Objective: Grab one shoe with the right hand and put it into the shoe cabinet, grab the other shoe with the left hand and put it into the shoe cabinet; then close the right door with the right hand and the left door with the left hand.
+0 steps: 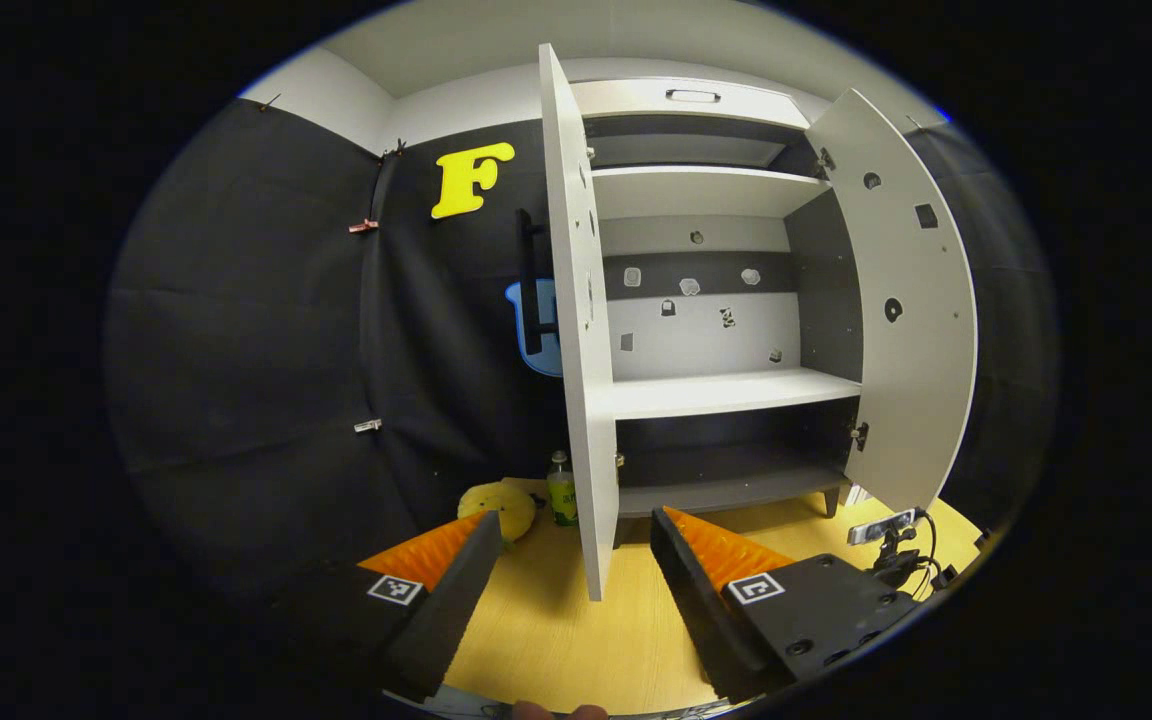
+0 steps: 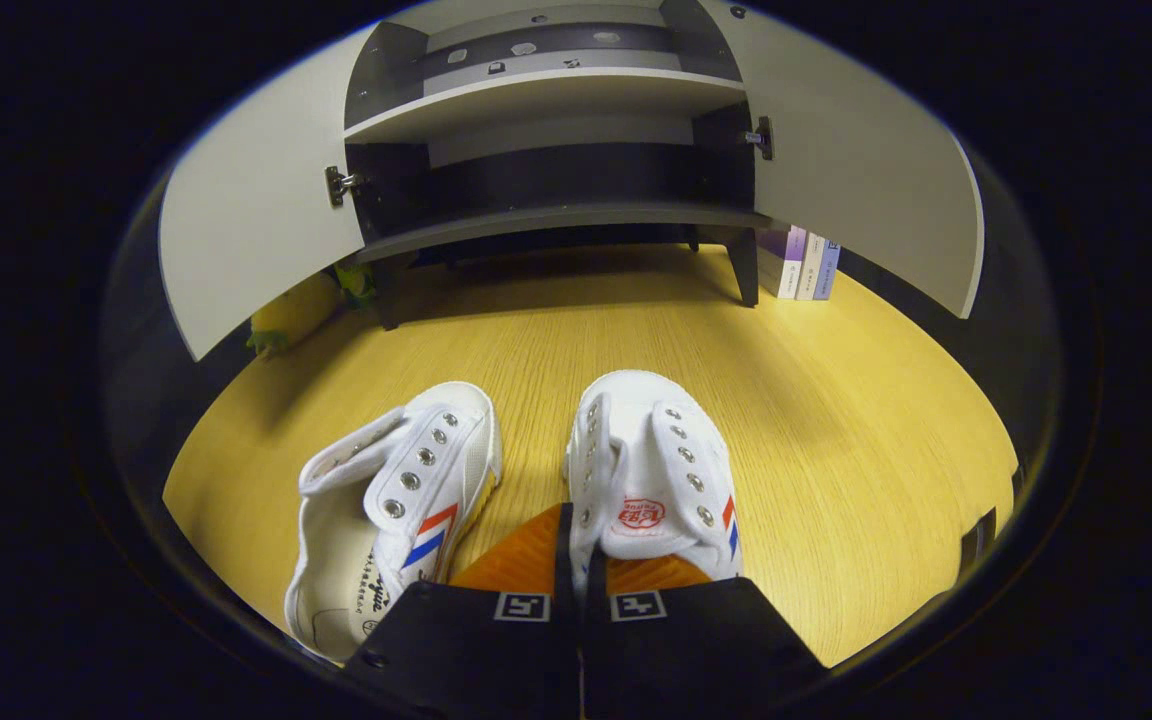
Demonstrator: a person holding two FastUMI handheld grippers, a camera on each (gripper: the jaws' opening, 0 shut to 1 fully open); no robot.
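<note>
Two white canvas shoes with red and blue stripes lie side by side on the wooden floor in the right gripper view, toes toward the cabinet. My right gripper [image 2: 576, 540] is shut on the inner side wall of the right-hand shoe [image 2: 651, 470]; the left-hand shoe [image 2: 396, 500] lies free beside it. The shoe cabinet [image 2: 556, 215] stands beyond with both doors swung wide and bare shelves. In the left gripper view my left gripper [image 1: 576, 520] is open, held off the floor and facing the cabinet's left door [image 1: 576, 330] edge-on; the right door [image 1: 901, 300] hangs open too.
A yellow plush toy [image 1: 501, 505] and a green bottle [image 1: 562, 490] sit on the floor left of the cabinet, behind the left door. Several books [image 2: 801, 262] stand by the cabinet's right leg. A small device with cables [image 1: 886, 530] sits at the floor's right edge.
</note>
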